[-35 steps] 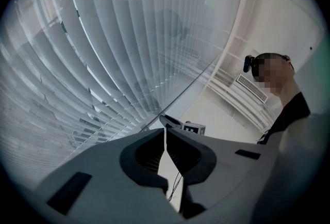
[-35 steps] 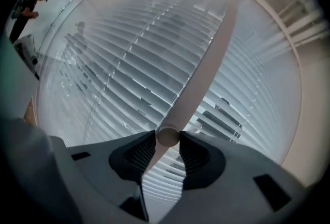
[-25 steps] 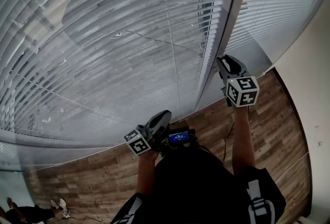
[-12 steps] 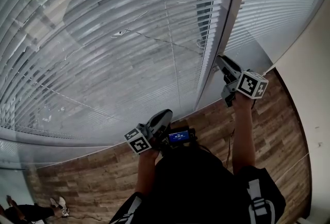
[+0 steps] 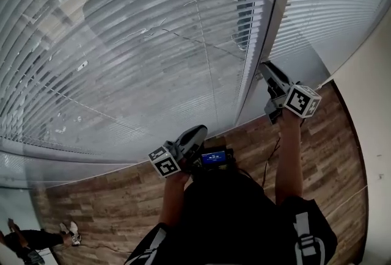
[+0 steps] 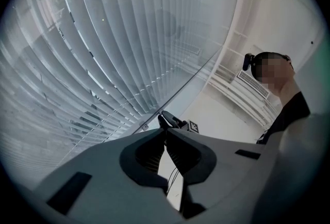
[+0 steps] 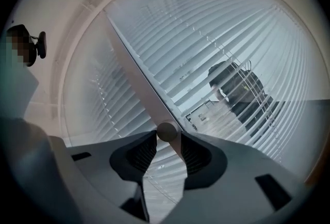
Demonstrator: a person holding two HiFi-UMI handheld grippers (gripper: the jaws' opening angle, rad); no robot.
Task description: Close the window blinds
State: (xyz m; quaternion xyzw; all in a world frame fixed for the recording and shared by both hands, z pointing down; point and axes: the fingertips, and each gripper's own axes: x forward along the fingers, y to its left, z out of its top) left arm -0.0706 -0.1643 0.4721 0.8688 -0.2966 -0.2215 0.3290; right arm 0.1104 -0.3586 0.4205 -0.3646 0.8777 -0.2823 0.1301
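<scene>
Your right gripper (image 5: 267,69) sits at centre right of the head view, hard against the white window post (image 5: 273,19) that separates the two blinds. In the right gripper view its jaws are clamped on the tilt wand (image 7: 166,131). The round pale rod sits between the tips at lower centre of the frame and both tips touch it. Those jaws have just been easing a little wider, with the wand still between them.

Your left gripper (image 6: 165,132) is clenched, tips together with nothing between them. In the head view it is at lower centre, near your body and well apart from the glass.

The large blind (image 5: 122,44) fills the upper left of the head view, and the second blind (image 5: 333,1) takes the upper right. The slats of both are tilted only partway, and the outdoors shows through the gaps, most plainly at the right of the right gripper view. The wooden floor (image 5: 104,203) runs across the lower part of the head view.
</scene>
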